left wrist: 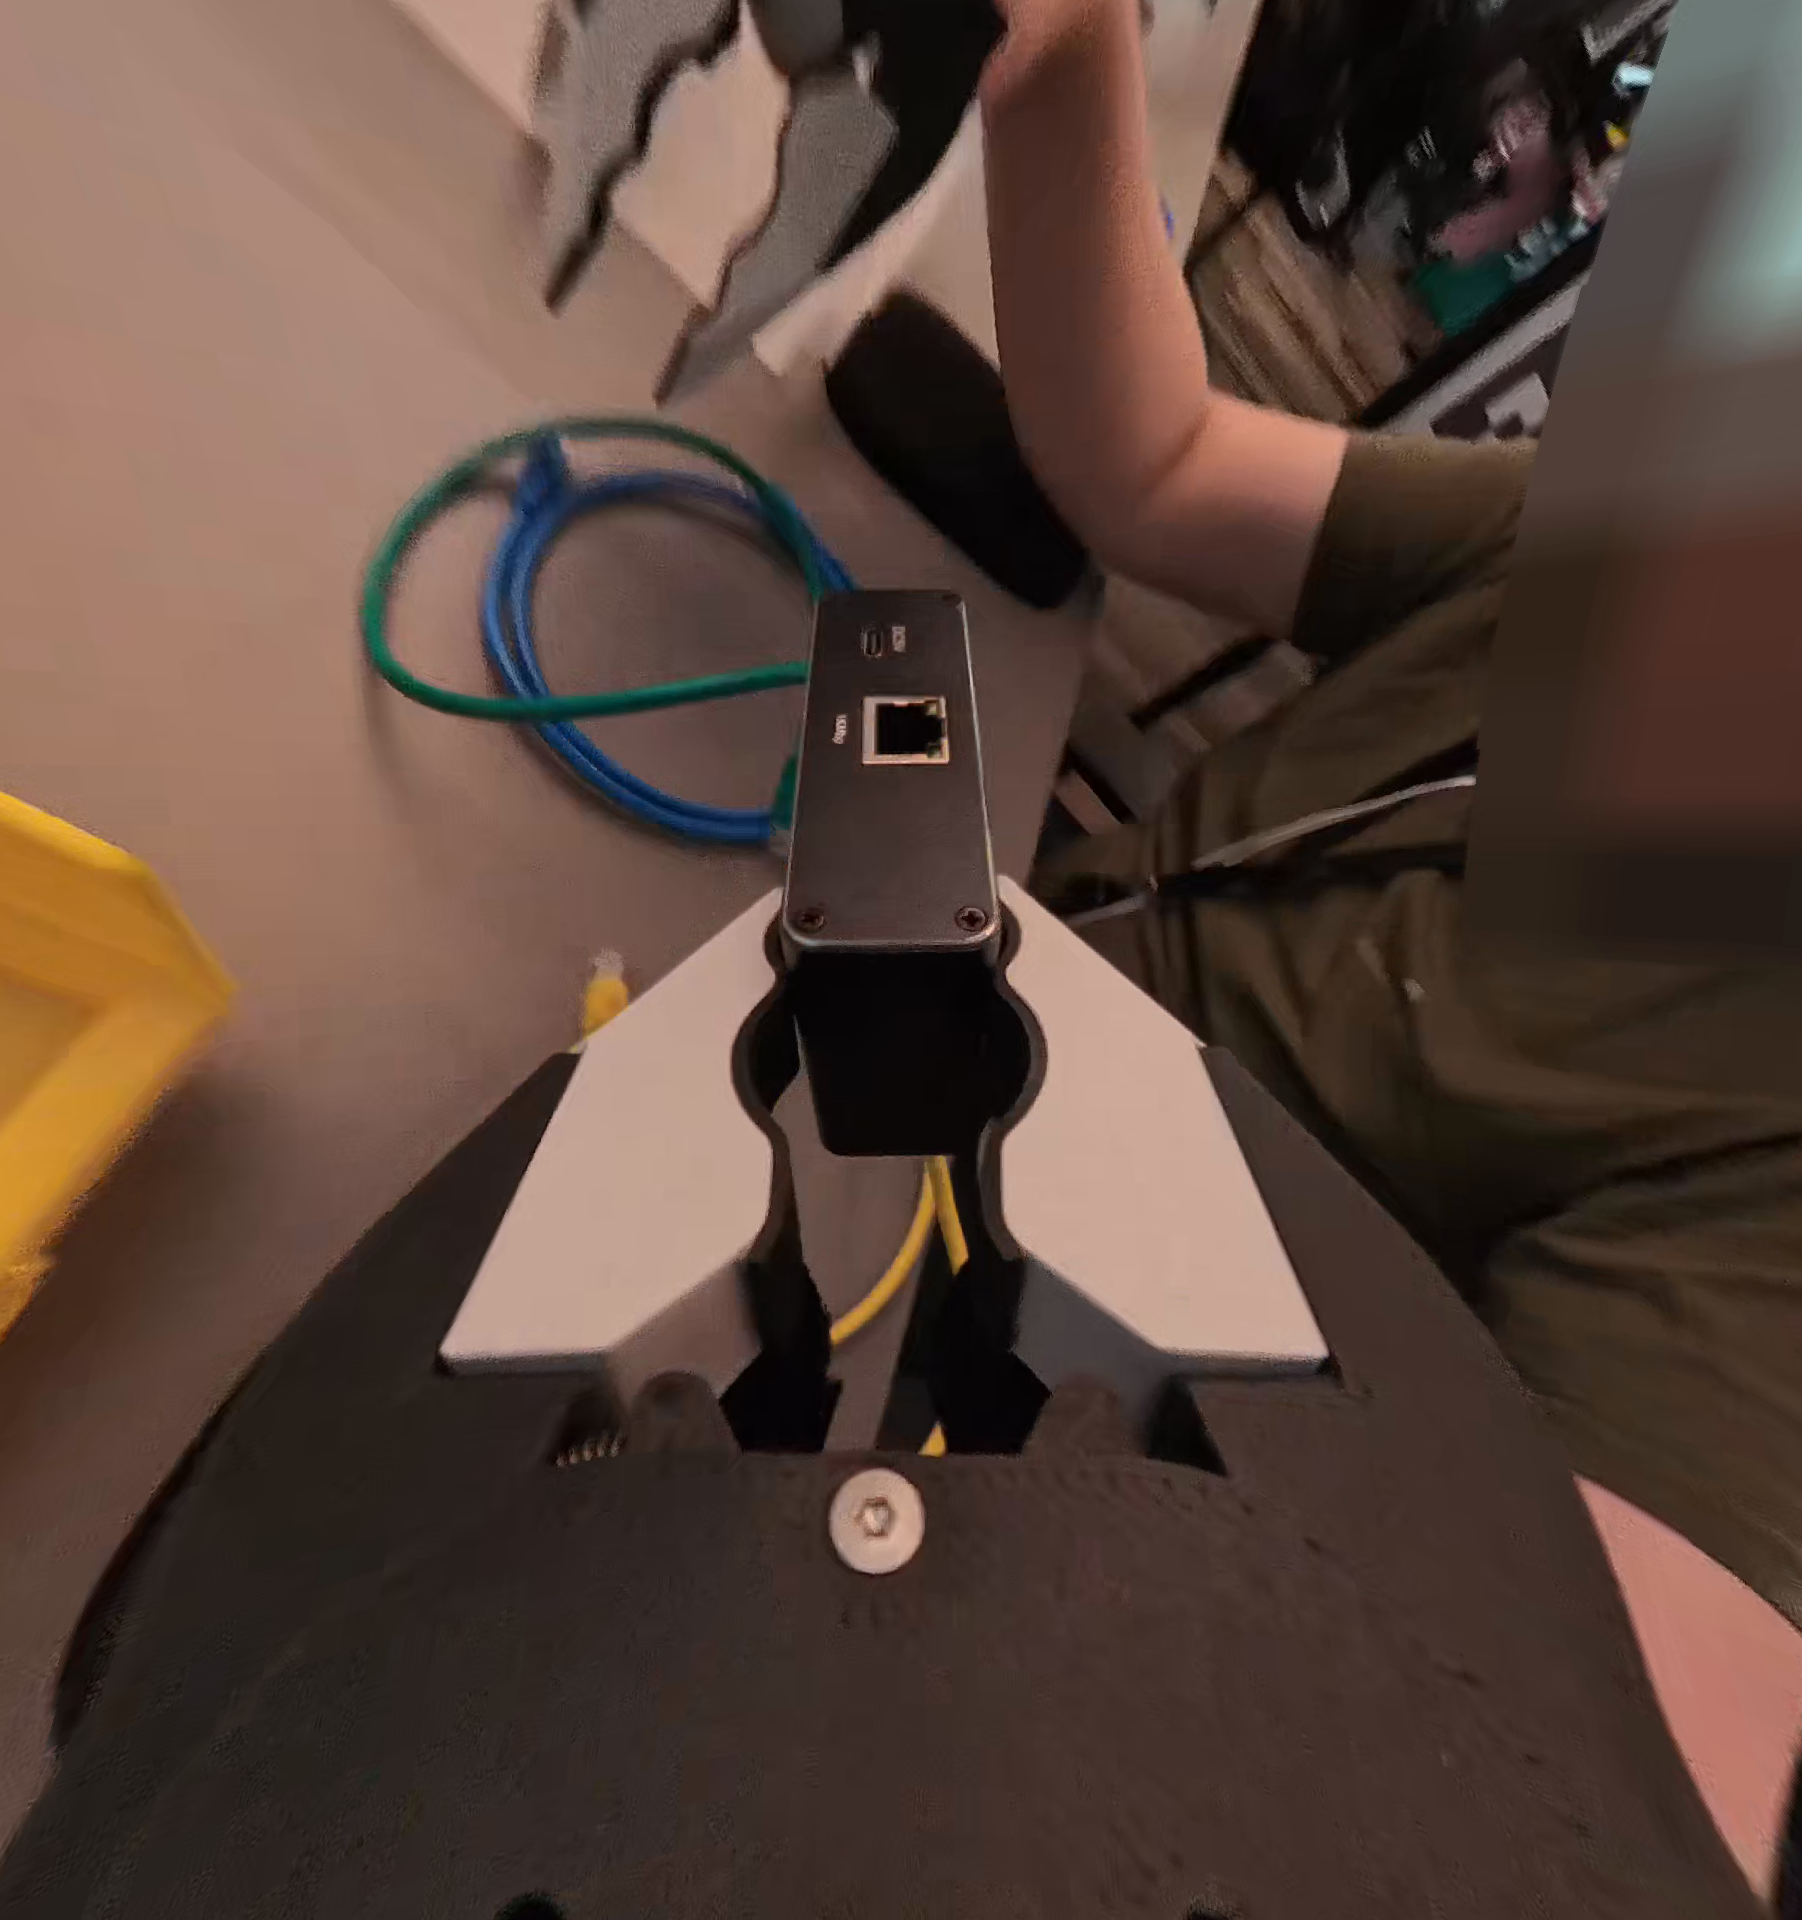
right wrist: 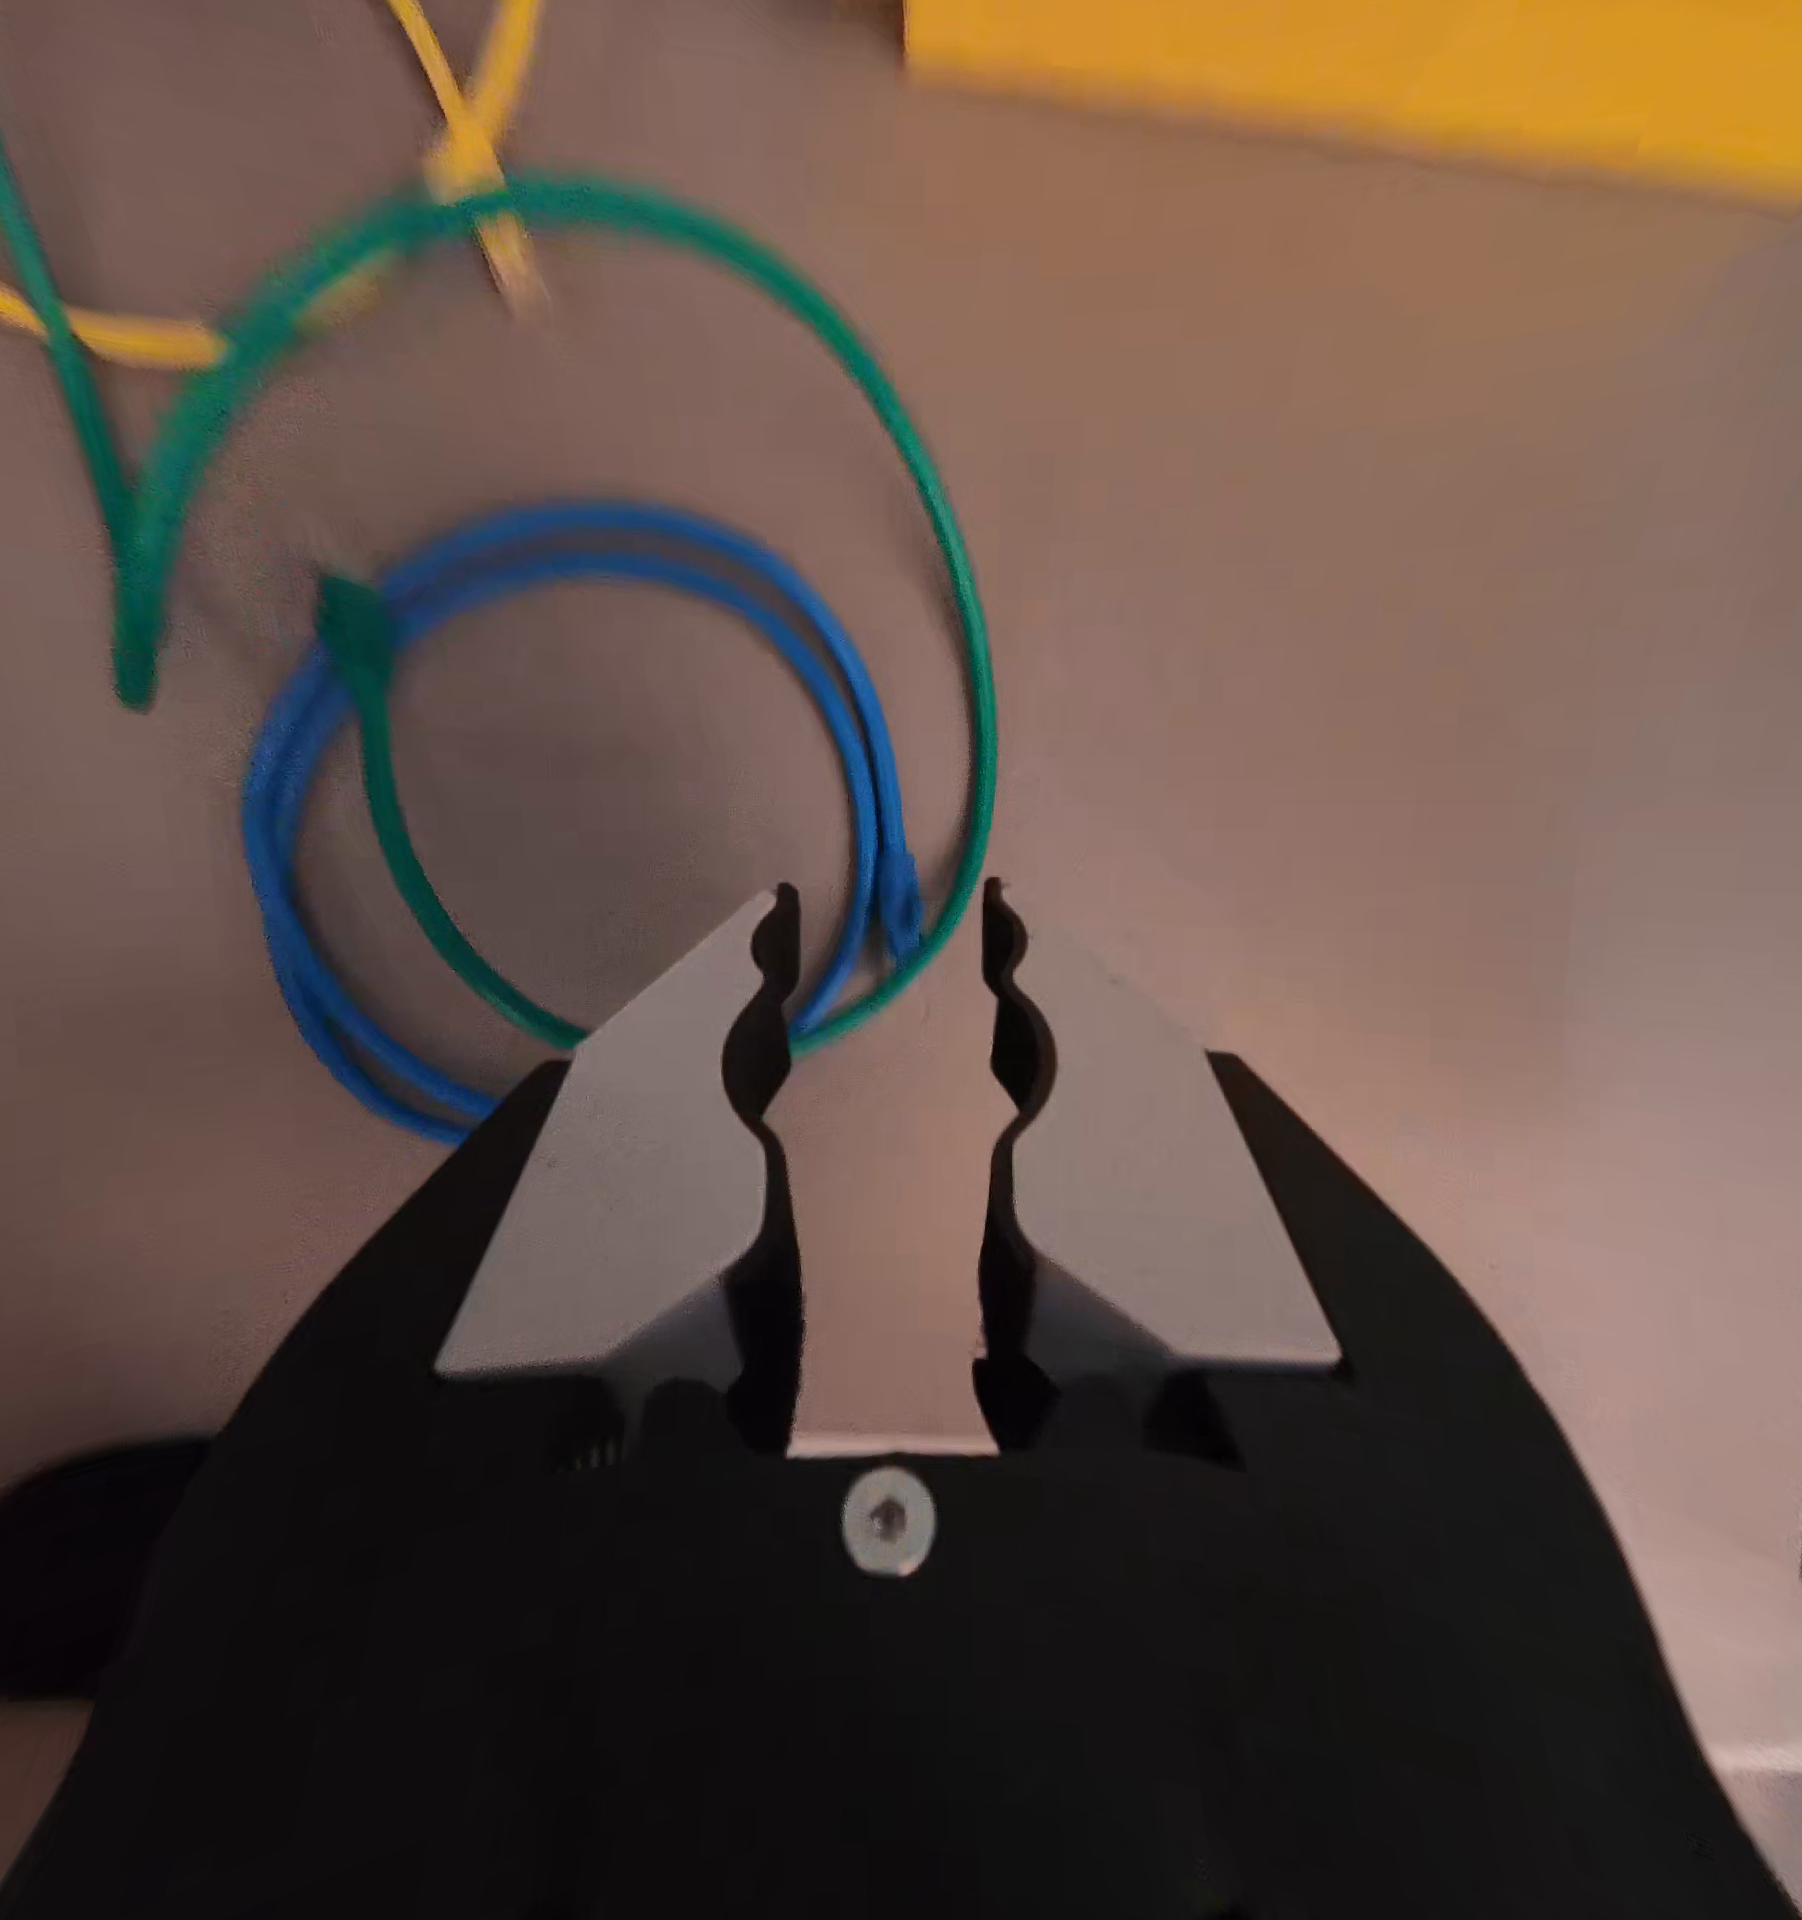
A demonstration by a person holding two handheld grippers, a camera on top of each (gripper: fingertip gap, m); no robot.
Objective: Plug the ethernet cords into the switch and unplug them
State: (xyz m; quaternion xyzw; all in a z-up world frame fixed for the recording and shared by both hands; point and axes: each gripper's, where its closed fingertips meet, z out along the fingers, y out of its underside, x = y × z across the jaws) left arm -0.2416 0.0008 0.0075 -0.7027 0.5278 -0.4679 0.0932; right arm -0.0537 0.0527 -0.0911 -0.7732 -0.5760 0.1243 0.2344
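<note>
The desk [right wrist: 1396,623] is carrying a yellow bin [left wrist: 55,997] at its edge and three loose cords lying well apart from any port. The left gripper [left wrist: 892,935] is clamping the switch [left wrist: 892,769] by its lower end and holding it lifted above the desk, its single visible ethernet port [left wrist: 905,729] facing the camera and sitting empty. The right gripper [right wrist: 892,914] is hovering with a narrow gap between its empty jaws, just over the spot where the blue cord [right wrist: 564,831] and green cord [right wrist: 668,520] are overlapping; the yellow cord [right wrist: 471,156] is lying farther off. The likely trouble is that the jaws could be closing on both crossed cords at once, or pinching cable rather than the blue plug [right wrist: 902,909], leaving the connector misaligned for the port. The switch could also be twisting in such a short hold when a plug pushes in. Motion blur is smearing the cords, and the switch's other faces are hidden.
</note>
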